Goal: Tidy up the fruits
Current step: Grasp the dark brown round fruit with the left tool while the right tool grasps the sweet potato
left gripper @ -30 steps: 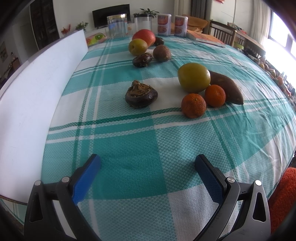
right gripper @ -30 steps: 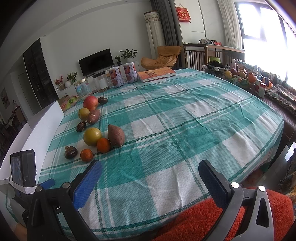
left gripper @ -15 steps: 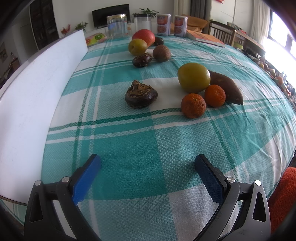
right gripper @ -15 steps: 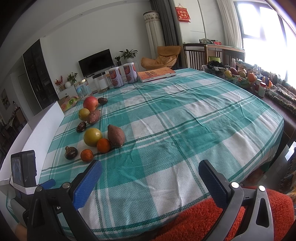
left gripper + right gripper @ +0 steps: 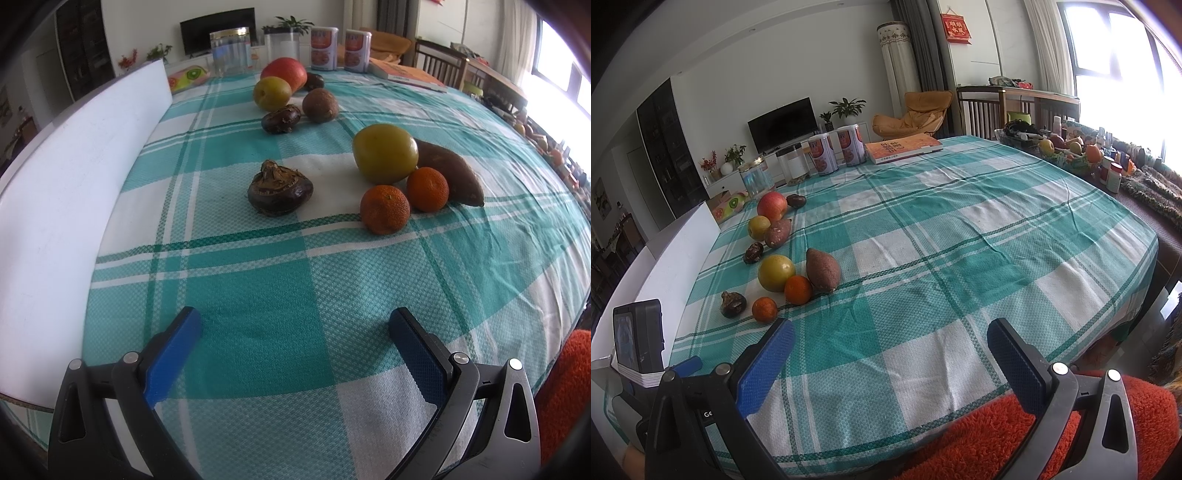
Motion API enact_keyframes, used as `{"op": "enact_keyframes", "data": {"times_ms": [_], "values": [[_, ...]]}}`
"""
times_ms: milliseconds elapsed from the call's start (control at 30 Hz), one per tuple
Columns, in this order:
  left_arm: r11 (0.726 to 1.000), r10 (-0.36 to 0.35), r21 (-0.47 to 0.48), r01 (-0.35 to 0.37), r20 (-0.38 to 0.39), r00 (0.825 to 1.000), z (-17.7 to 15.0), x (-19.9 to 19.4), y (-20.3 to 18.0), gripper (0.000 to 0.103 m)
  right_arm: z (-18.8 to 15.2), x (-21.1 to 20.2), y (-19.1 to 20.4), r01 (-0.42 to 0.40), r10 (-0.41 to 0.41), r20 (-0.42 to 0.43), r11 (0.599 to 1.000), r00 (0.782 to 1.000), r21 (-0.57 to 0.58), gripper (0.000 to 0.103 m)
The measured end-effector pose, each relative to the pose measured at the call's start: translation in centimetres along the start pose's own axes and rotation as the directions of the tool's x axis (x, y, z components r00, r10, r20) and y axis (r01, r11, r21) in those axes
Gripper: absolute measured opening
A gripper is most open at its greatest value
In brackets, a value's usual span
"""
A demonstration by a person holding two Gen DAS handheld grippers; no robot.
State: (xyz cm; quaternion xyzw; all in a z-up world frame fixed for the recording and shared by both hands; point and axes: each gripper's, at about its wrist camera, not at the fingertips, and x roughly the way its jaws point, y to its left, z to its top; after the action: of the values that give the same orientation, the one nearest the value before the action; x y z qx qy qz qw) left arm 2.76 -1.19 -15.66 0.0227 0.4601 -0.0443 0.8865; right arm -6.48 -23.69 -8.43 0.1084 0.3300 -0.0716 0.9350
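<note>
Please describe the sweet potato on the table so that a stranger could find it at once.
Look at the green checked tablecloth, in the nearer fruit cluster. The sweet potato lies behind the two small oranges, touching the big yellow-green fruit. It alone is long, reddish-brown and pointed.

I see bright daylight from the blown-out window [image 5: 1123, 55] at right, mild glare on the teal-and-white checked tablecloth [image 5: 960, 229], soft short shadows beside the produce, strong fisheye bending and dark vignette at all 4 corners, focus sharp throughout
</note>
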Motion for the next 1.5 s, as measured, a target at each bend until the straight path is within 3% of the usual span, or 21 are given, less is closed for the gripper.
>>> {"op": "enact_keyframes", "data": {"times_ms": [233, 467, 600, 1200, 1267, 1333, 1433, 1500], "values": [[0.998, -0.046, 0.03, 0.048, -0.05, 0.998, 0.9, -0.3, 0.6, 0.101, 0.0, 0.0, -0.1, -0.001, 0.001, 0.001, 1.0, 1.0, 0.001, 0.103], [0.987, -0.161, -0.016, 0.161, 0.042, 0.986, 4.0, -3.9, 3.4, 0.101, -0.1, 0.0, 0.0, -0.003, 0.003, -0.001, 1.0, 1.0, 0.005, 0.103], [0.979, -0.199, -0.026, 0.2, 0.045, 0.979, 5.0, -3.9, 5.0, 0.101, -0.1, 0.0, 0.0, -0.002, 0.002, -0.002, 1.0, 1.0, 0.006, 0.103], [0.985, -0.125, 0.117, 0.127, -0.025, 0.992, 8.2, 3.0, 2.9, 0.098, 0.0, 0.3, -1.0, -0.021, 0.022, -0.022, 0.998, 1.0, 0.054, 0.103], [0.985, -0.128, 0.116, 0.131, -0.031, 0.991, 8.1, 3.4, 3.1, 0.091, 0.2, 0.4, -1.5, -0.05, 0.052, -0.028, 0.995, 0.998, 0.082, 0.103], [0.981, -0.154, 0.112, 0.161, -0.067, 0.986, 8.0, 4.3, 3.2, 0.052, 1.0, 1.0, -1.9, -0.093, 0.099, -0.048, 0.989, 0.994, 0.112, 0.103], [0.979, -0.138, 0.147, 0.142, -0.036, 0.99, 7.9, 4.1, 2.9, 0.045, 4.0, 3.7, -1.4, -0.173, 0.184, -0.101, 0.979, 0.978, 0.106, 0.103], [0.977, -0.163, 0.131, 0.167, -0.039, 0.986, 8.0, 4.0, 3.2, 0.044, 6.5, 7.1, -0.6, -0.219, 0.232, -0.194, 0.972, 0.953, 0.086, 0.097]]}}
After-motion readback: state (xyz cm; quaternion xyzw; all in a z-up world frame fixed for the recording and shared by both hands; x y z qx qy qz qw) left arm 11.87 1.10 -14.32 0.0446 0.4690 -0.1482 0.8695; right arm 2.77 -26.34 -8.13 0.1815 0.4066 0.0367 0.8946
